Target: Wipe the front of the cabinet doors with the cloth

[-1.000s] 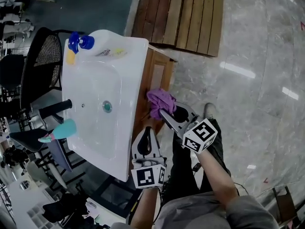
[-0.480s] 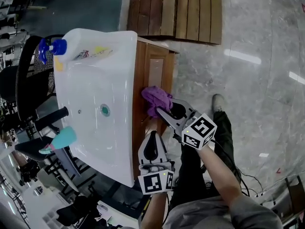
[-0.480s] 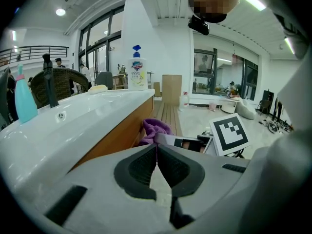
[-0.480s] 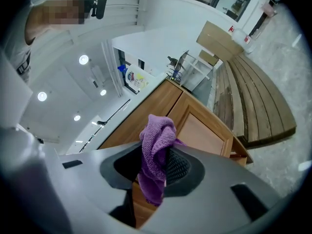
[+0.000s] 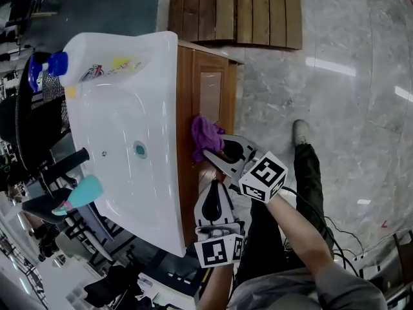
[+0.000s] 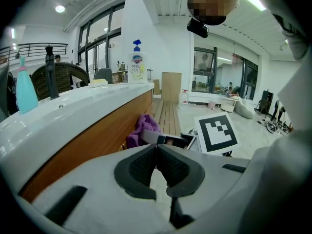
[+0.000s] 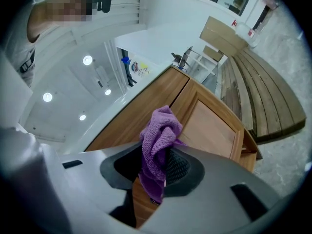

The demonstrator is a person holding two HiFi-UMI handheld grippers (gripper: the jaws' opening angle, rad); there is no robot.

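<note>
My right tongs [image 5: 219,152] were clamped on the purple cloth [image 5: 206,134], held at the wooden cabinet front just beside the panelled door [image 5: 210,92] and seemingly touching the wood. My left tongs [image 5: 215,187] sat pressed together, empty. I judged wiping was under way. The next move called for sweeping across the panel with steady pressure. The pump bottle [image 6: 137,62] label was unreadable.

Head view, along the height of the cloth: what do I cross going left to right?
In order: faucet → drain → cloth → shoe.
</note>
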